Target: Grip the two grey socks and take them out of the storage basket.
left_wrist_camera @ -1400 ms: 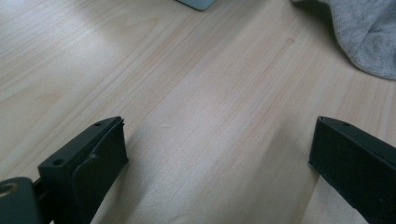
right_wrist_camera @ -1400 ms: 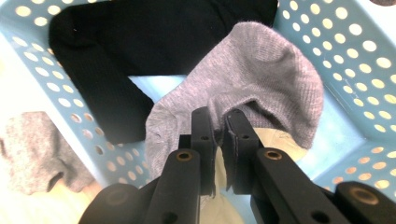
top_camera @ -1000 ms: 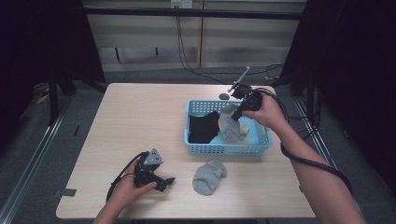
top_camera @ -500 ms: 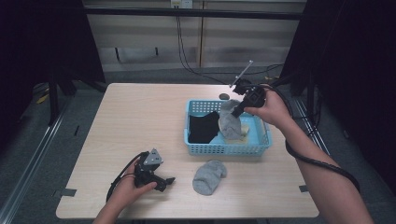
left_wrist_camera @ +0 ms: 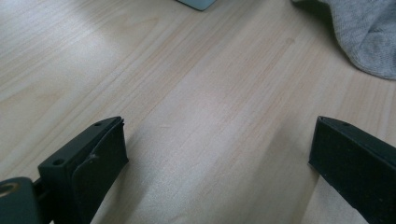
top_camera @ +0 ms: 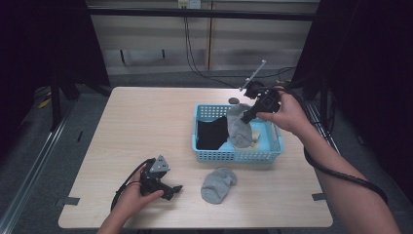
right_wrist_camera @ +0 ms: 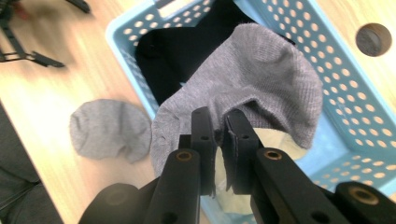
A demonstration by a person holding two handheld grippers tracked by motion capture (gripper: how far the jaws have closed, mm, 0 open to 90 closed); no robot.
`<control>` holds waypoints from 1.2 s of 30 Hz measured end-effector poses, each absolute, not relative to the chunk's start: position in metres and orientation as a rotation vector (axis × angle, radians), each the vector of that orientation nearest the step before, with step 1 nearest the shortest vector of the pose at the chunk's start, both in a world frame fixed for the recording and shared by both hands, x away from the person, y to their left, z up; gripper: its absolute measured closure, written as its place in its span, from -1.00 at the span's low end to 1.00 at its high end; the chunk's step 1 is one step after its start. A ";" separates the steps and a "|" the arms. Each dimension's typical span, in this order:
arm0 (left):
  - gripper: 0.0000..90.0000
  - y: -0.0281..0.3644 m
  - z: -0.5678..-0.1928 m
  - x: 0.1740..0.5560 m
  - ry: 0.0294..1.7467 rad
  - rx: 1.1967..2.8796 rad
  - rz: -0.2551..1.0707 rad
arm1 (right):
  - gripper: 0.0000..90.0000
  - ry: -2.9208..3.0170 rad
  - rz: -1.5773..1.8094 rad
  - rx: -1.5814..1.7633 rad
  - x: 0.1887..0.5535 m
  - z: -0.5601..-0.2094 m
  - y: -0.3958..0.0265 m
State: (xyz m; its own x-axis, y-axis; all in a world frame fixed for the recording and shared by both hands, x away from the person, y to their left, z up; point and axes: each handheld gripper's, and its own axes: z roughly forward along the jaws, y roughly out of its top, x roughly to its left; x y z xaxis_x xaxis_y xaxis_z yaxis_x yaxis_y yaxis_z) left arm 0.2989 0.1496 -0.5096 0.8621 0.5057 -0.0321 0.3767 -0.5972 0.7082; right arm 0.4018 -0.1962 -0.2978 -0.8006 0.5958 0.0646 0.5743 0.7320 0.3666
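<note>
Step in hand: pulling a sock out of the basket. The right gripper, right of centre in the high view, has its jaws pinched tight on a fold of the grey sock; the sock hangs from them, with its lower end draped down inside the blue basket. In the right gripper view the same grip reads clearly: the grey sock bunches over the jaw tips in mid-frame, with the basket behind it at the right. A black garment lies in the basket's left half, and something pale sits under the sock, prob. more cloth, but it's too hidden to be sure.

A second grey sock already lies on the table, just below the basket in the lower middle of the high view. The left gripper rests on the table at lower left, jaws wide apart w/ nothing between them; in the left gripper view bare wood lies between the jaws and that sock's edge shows in the upper-right corner.

Judgement: the lift is partway done, since the sock's tail hasn't cleared the rim. The next move needs more height first, then a carry toward the bottom of the frame, to set it by its likely mate w/o snagging the black garment or tipping the basket.
</note>
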 end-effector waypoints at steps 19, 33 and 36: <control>-0.93 0.149 -0.510 0.299 0.635 2.274 0.224 | 0.86 2.980 0.612 0.777 0.362 -0.306 -0.169; -0.93 0.150 -0.510 0.299 0.636 2.276 0.222 | 0.85 3.077 0.645 0.575 0.321 -0.319 -0.144; -0.93 0.150 -0.510 0.299 0.630 2.280 0.222 | 0.85 3.108 0.624 0.535 0.314 -0.327 -0.137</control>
